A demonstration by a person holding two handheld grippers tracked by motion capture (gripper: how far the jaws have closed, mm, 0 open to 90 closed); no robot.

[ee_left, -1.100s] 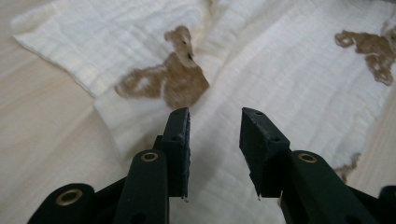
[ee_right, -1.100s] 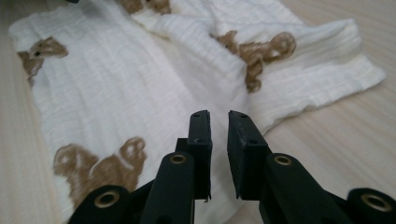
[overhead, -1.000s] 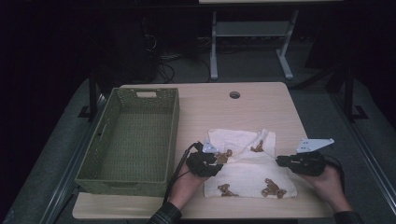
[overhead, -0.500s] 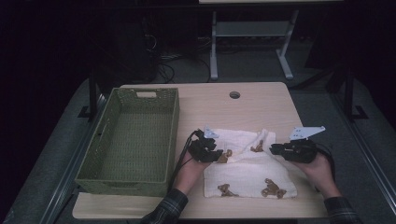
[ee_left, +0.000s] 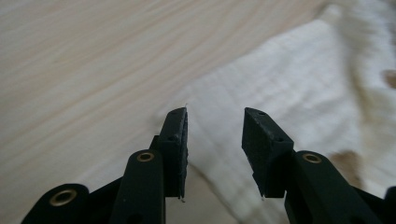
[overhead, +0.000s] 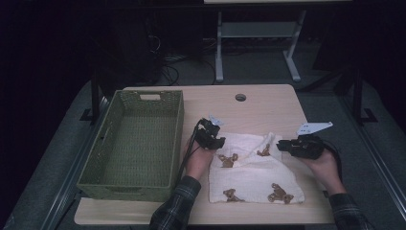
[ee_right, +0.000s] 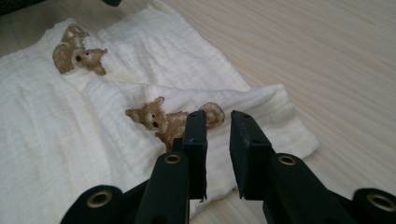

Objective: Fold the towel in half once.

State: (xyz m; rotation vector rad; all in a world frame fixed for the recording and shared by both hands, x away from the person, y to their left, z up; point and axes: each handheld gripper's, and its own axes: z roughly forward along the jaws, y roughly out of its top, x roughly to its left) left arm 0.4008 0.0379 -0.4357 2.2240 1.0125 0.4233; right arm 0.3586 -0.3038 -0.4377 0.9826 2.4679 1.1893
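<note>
A white cloth (overhead: 256, 170) printed with small brown foxes lies partly folded on the right half of the light wooden tabletop (overhead: 268, 103), its far part rumpled over the flat near part. The left gripper (overhead: 214, 135) sits at the cloth's far left corner, held in a left hand (overhead: 198, 160) whose plaid-sleeved forearm comes up from the near edge. In the left gripper view its jaws stand apart and released, over the cloth's edge with nothing between them. The right gripper (overhead: 282, 145) points leftward at the cloth's right edge, the right hand (overhead: 325, 165) behind it. In the right gripper view its jaws are also apart, gripping nothing, just above a folded corner bearing a fox print (ee_right: 161, 119). A green woven basket (overhead: 103, 158) stands to the left of the cloth.
</note>
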